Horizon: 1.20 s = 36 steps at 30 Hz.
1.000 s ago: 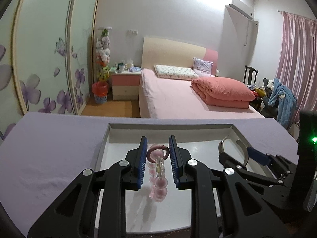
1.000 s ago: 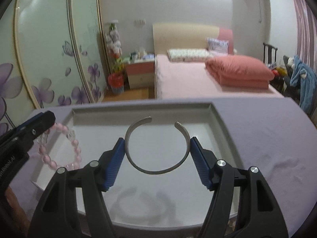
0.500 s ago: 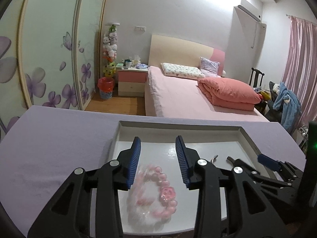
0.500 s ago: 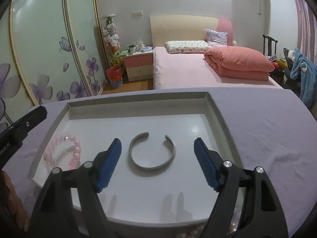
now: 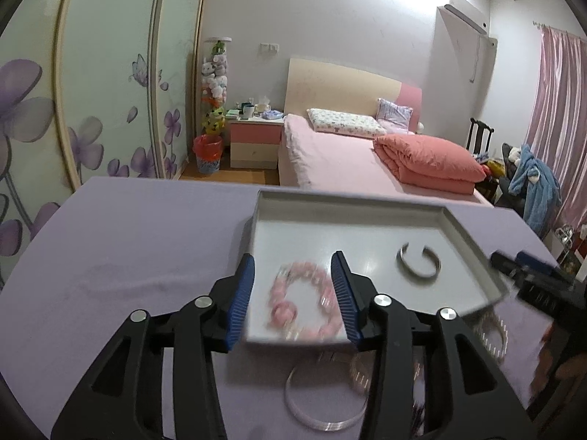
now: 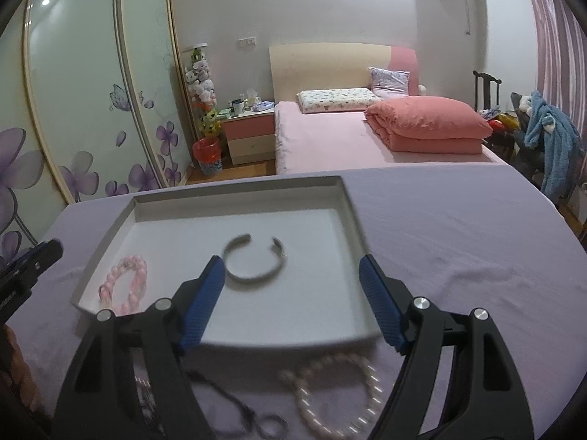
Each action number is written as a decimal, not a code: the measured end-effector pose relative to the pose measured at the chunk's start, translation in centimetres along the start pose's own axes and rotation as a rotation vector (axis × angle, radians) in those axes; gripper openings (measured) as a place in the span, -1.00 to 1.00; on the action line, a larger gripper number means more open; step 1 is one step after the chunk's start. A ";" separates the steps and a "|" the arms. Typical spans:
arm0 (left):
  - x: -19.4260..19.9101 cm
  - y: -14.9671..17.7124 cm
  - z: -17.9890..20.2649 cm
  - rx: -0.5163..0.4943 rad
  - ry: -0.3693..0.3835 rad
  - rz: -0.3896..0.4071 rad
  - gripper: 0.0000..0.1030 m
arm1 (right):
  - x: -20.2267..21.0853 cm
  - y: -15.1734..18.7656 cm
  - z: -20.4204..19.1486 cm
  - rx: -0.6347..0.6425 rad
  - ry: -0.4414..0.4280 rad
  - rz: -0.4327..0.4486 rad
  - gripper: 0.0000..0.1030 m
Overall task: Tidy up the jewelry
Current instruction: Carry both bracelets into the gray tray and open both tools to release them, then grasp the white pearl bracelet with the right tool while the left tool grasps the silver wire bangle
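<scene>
Blue-padded L gripper point(image 5: 293, 295) fingers just opening, empty | R gripper point(image 6: 293, 302) fingers wide apart, empty

A lilac-covered table point(image 6: 458, 227) carries a white tray point(image 6: 234, 190), a pearl bracelet point(image 6: 341, 396) and a silver bangle point(image 5: 323, 407).
</scene>
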<state>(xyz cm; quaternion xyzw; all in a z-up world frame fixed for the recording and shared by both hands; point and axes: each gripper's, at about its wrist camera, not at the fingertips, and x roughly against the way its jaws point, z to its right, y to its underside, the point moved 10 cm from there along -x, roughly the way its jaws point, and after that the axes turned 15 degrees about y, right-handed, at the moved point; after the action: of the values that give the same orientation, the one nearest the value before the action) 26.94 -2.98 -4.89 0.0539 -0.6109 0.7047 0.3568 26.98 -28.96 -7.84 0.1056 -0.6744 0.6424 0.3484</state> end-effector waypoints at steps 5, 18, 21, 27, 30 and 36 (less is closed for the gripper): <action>1.7 2.6 -0.6 -0.015 -0.008 -0.037 0.07 | 0.4 3.2 3.7 0.003 0.047 -0.057 0.43; 1.4 6.9 -0.1 -0.070 -0.010 -0.150 0.17 | -2.4 9.7 4.4 0.075 0.092 -0.230 -0.19; 0.8 7.8 0.1 -0.074 0.003 -0.184 0.17 | -2.4 9.6 4.4 0.088 0.097 -0.223 -0.55; -0.5 9.4 0.2 -0.035 0.016 -0.251 0.16 | -2.1 9.8 4.2 0.110 0.105 -0.216 -0.80; -1.0 9.6 0.3 -0.015 0.025 -0.267 0.16 | -2.1 9.8 4.2 0.107 0.103 -0.217 -0.80; -1.6 10.2 2.4 -0.083 0.045 -0.288 0.48 | -2.3 9.6 4.1 0.099 0.095 -0.221 -0.79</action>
<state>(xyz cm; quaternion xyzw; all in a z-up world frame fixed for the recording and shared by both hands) 21.46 -5.79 -13.47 0.1104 -0.6175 0.6212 0.4696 21.60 -32.06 -16.54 0.1657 -0.6090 0.6369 0.4427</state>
